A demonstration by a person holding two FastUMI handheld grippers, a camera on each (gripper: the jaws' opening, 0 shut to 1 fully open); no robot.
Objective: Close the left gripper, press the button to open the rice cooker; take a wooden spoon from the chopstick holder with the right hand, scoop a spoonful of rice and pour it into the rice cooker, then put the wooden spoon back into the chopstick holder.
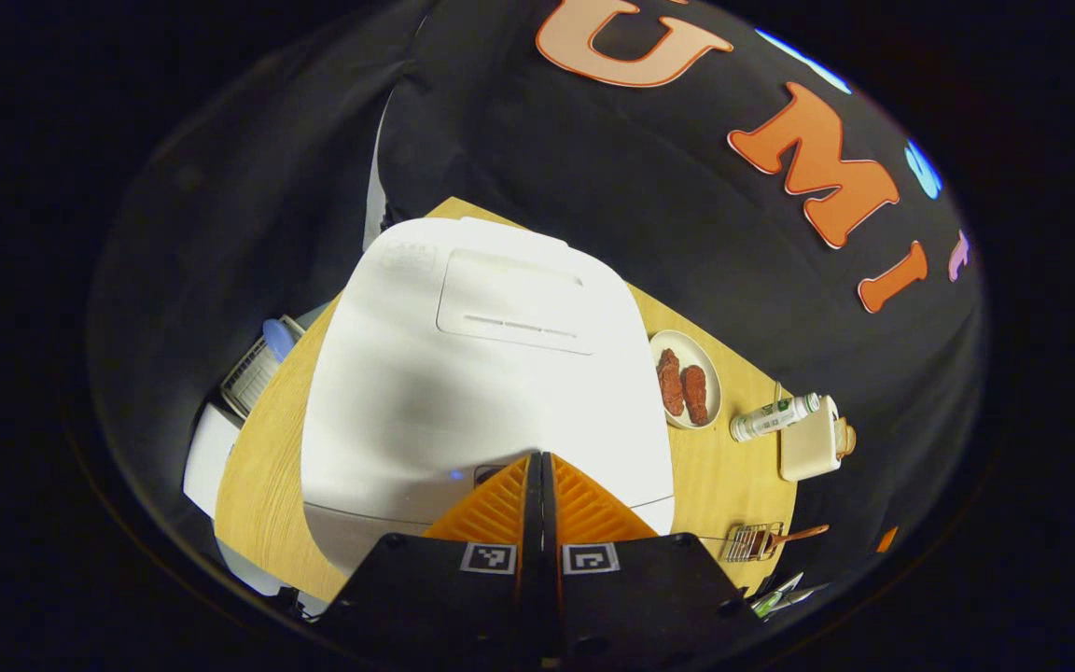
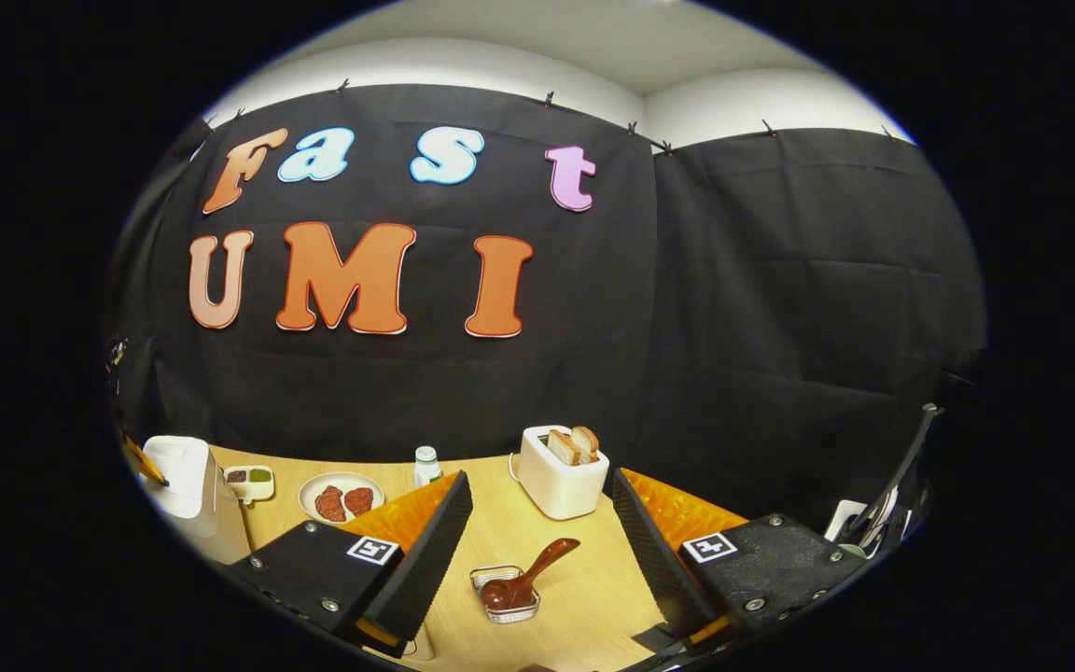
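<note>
- Left gripper [image 1: 540, 459]: its two orange fingers are pressed together, tips at the front edge of the white rice cooker [image 1: 486, 373], whose lid is down.
- Right gripper [image 2: 537, 518]: fingers spread wide, holding nothing.
- Between and just beyond the right fingers, a wooden spoon [image 2: 523, 574] rests bowl-down in a small wire holder [image 2: 506, 595] on the wooden table [image 2: 584, 597].
- Beyond the right fingertips stands a white toaster [image 2: 561, 476] with bread.

Wooden spoon [image 2: 521, 577] in chopstick holder [image 2: 506, 595], before toaster [image 2: 561, 483]; rice cooker [image 2: 190, 495] far left.
</note>
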